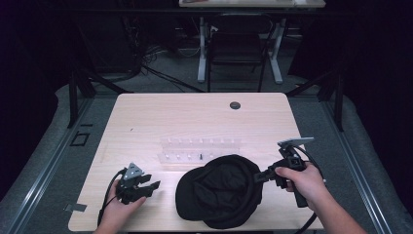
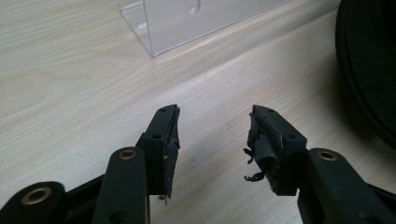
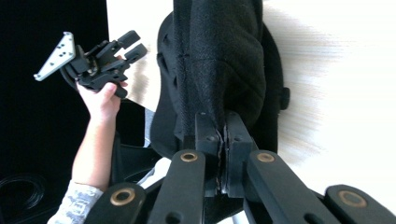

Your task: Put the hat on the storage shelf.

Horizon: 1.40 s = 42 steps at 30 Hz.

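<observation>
Item: black cap (image 1: 219, 191), lying crown-down w/ its opening up, on the near-centre part of the wooden table (image 1: 195, 114), close to the near edge.
Cap, right edge: pinched in your right gripper (image 1: 258, 177); in the right gripper view the cloth (image 3: 219, 60) runs straight up out of the closed jaws.
Right gripper, fingers: together, clamped on cap fabric at the rim; no gap visible betw. the pads.
Right hand (image 1: 303, 183): wraps the handle just right of the cap, near the table's right edge.
Left gripper (image 1: 148, 184): sits low over the table, left of the cap, apart from it.
Left gripper, fingers: apart, nothing betw. them; the left gripper view shows bare wood in the gap and frayed pad lining (image 2: 261, 149).
Left hand (image 1: 119, 207): comes in from the bottom edge, holding that gripper.
Clear acrylic rack (image 1: 200, 150): behind the cap, mid-table; its corner (image 2: 159, 23) shows ahead of your left jaws.
Rack vs cap: just beside; contact can't be told.
Grommet hole (image 1: 235, 105): far side of table, well apart from the cap.
</observation>
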{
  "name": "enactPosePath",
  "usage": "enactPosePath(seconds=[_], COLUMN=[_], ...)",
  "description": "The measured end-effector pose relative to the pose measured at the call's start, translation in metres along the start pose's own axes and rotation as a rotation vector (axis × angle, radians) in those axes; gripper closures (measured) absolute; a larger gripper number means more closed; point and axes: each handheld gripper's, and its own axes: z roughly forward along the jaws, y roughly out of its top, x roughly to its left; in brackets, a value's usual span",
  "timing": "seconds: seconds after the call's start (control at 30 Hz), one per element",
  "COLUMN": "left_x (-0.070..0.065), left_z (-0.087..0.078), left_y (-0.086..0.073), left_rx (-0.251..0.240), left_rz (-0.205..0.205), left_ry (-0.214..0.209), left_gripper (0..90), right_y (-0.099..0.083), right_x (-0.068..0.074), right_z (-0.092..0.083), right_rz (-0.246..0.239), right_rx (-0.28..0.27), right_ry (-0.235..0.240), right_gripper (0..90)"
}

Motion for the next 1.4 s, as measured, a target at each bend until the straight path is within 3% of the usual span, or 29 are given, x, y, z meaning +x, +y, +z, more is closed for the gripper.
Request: enactPosePath(seconds=[0.33,0.5,0.6,0.8,1.03,1.4], left_x=[0.000,0.000,0.000,0.000,0.000,0.000], left_z=[0.000,0.000,0.000,0.001,0.000,0.001], left_y=[0.000,0.000,0.000,0.000,0.000,0.000], left_rx=[0.000,0.001,0.002,0.000,0.000,-0.001], left_rz=[0.000,-0.001,0.000,-0.003,-0.001,-0.007], left_ry=[0.001,0.001,0.002,0.001,0.001,0.002], left_gripper=[52.5,52.4,52.4,52.4,52.3,52.2], right_y=[-0.002,-0.001,-0.002,-0.003,-0.005,-0.008], right_x=[0.012,0.016,0.021,0.030,0.039,0.053], right_z=[-0.014,-0.024,-0.027,-0.038,-0.045,-0.065], right_rz=[0.000,-0.027,-0.018,-0.055,-0.064,-0.085], right_rx=[-0.037,-0.040,-0.064,-0.074,-0.098,-0.142], right_ry=[0.083,0.091,0.090,0.133,0.157,0.231], right_gripper=[87.5,87.5,87.5,87.5,87.5,87.4])
